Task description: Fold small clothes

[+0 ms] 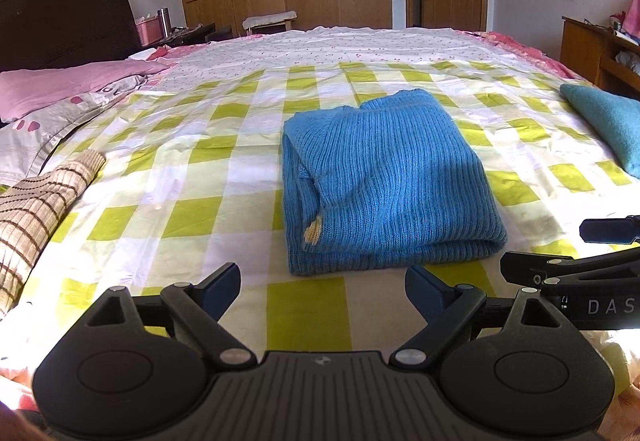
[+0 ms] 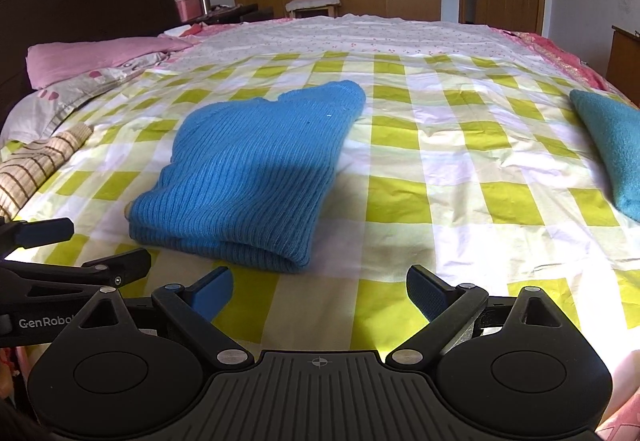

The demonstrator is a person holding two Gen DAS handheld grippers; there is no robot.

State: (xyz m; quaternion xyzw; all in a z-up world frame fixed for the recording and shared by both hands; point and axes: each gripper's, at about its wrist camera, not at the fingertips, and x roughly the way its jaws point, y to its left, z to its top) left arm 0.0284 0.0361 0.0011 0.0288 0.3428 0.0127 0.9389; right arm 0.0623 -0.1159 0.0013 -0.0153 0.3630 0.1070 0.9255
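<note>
blue knit sweater (image 1: 384,181) is lying folded mid-sheet, apparently finished | left gripper (image 1: 322,291) and right gripper (image 2: 318,291) are hovering just short of its near edge, spread wide, gripping nothing, clearing the fold

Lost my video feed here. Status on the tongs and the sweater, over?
Left tongs open, empty. Right tongs open, empty. Blue knit sweater lies folded on the checked sheet, just ahead of both. Nothing between tongs and sweater.
</note>
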